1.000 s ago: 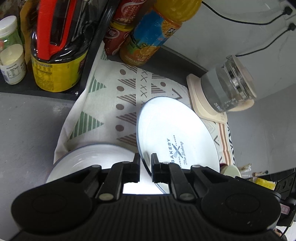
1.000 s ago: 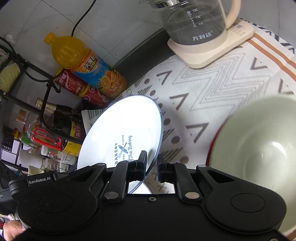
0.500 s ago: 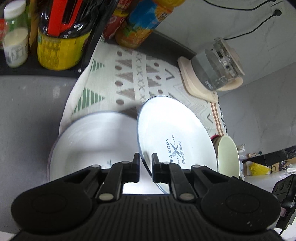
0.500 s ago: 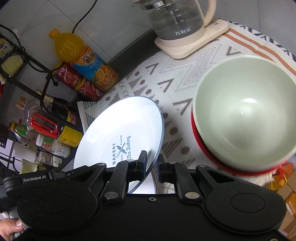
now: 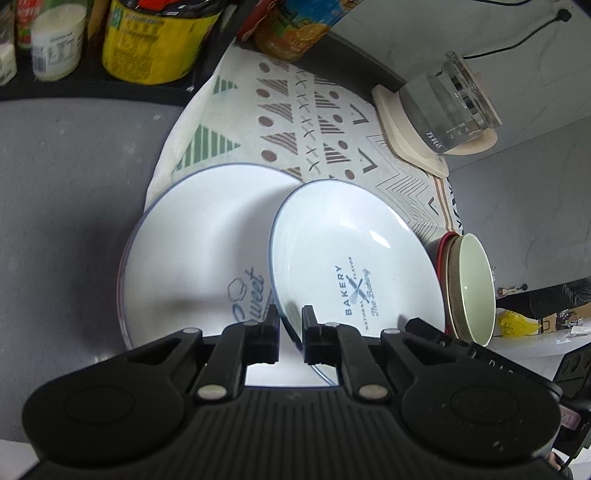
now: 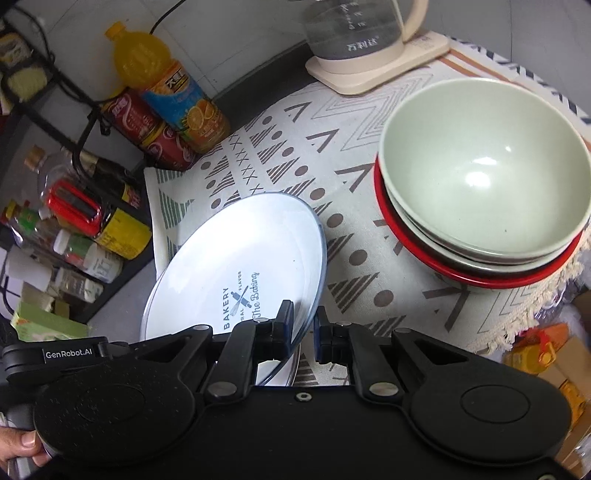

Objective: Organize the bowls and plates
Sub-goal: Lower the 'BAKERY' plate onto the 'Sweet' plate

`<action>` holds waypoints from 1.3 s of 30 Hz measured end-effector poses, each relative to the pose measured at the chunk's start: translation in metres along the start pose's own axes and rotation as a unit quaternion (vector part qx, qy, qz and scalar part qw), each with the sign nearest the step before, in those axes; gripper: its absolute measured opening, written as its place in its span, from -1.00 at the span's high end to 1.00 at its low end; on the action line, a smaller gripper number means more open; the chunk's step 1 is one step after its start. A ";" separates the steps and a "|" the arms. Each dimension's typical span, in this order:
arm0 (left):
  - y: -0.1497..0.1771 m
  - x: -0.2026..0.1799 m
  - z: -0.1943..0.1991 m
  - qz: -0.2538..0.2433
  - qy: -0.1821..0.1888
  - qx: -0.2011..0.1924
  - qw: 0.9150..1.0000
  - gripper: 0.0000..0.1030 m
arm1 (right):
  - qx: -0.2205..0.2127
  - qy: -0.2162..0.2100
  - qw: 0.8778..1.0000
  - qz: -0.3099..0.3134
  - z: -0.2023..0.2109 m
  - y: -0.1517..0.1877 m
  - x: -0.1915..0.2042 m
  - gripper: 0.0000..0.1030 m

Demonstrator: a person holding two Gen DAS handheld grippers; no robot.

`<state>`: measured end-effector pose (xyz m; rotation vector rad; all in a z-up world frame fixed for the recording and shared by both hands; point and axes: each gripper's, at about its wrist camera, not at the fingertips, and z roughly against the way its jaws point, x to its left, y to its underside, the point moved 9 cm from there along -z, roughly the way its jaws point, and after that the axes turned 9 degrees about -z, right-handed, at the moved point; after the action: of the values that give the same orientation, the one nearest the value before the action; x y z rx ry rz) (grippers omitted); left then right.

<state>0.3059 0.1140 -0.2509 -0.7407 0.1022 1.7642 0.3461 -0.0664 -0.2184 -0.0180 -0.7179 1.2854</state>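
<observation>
Count of dishes, bottles and tools

Two white plates, a Bakery plate (image 5: 354, 258) and a Sweet plate (image 5: 199, 251); three stacked bowls (image 6: 484, 173), pale green over grey over red; one glass kettle (image 6: 351, 29) on its base; one patterned cloth (image 6: 280, 155); one orange juice bottle (image 6: 166, 85); two red cans (image 6: 147, 129); two tools, left (image 5: 290, 328) and right (image 6: 303, 325).

Both tools are clamped down tight on something thin, one per side. Left tool (image 5: 290, 334) and right tool (image 6: 303, 330) both have fingers nearly together. A bare hand (image 6: 20, 448) grips the left tool's handle.
</observation>
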 end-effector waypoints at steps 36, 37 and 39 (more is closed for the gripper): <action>0.020 0.033 -0.004 0.028 -0.059 0.056 0.996 0.62 | 0.005 0.057 0.997 0.046 -0.023 0.026 0.019 0.83; 0.017 0.033 -0.001 0.027 -0.063 0.053 0.996 0.56 | 0.006 0.058 0.997 0.046 -0.024 0.026 0.019 0.83; 0.012 0.033 0.006 0.023 -0.067 0.042 0.997 0.36 | 0.007 0.061 0.997 0.045 -0.024 0.026 0.019 0.83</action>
<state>0.2884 0.1402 -0.2667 -0.5622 0.1019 1.8365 0.3376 -0.0325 -0.2383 -0.1178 -0.6092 1.3620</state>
